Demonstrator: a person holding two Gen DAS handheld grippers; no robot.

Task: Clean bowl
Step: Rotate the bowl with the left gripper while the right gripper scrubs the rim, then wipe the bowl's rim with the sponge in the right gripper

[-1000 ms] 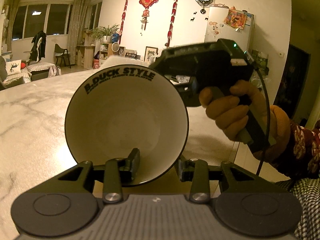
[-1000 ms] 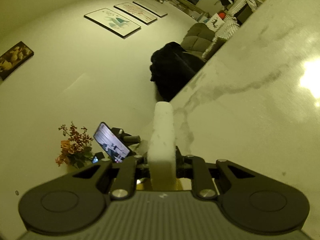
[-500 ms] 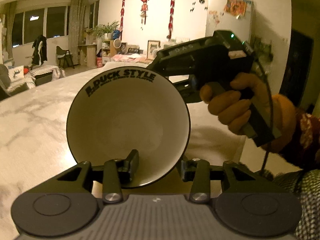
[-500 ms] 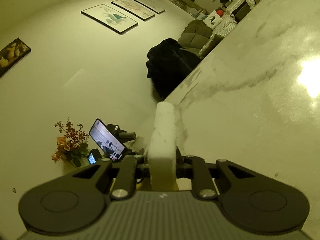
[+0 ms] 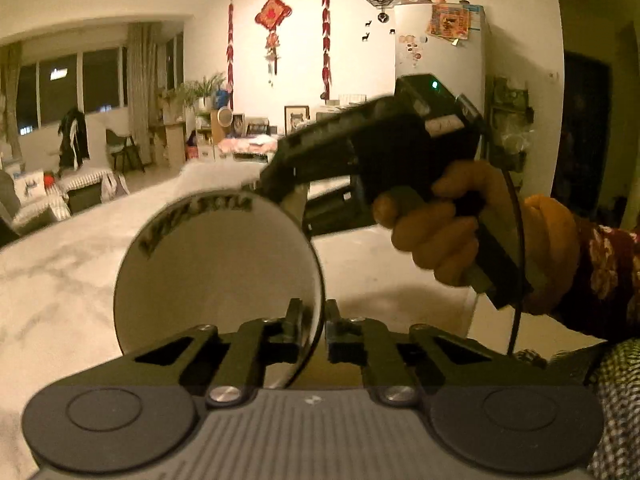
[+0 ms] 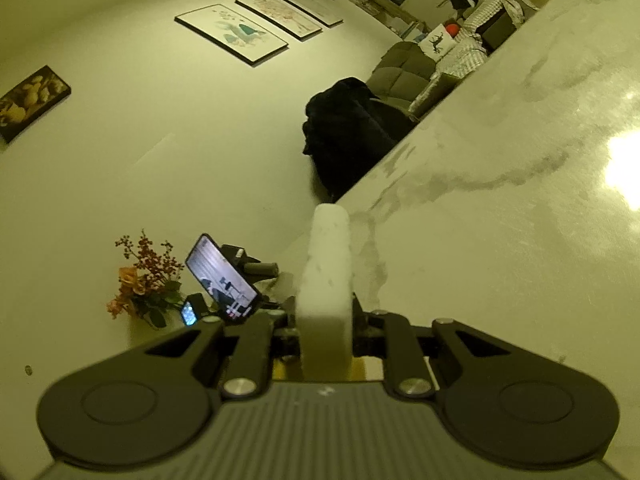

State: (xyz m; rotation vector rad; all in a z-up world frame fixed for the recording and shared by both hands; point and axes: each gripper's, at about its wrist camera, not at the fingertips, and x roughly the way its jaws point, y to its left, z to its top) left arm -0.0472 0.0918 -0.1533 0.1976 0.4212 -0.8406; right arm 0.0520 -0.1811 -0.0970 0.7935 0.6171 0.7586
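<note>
While left claw (image 5: 314,328) closes on rim, bowl (image 5: 218,280) shows nothing inside.

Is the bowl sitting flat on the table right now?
No: the bowl is tipped on edge, its rim between the fingers of the closing left tool, above the marble table.

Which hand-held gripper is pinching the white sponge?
The right hand-held gripper squeezes the white sponge. The left hand-held gripper is closing on the bowl rim instead.
</note>
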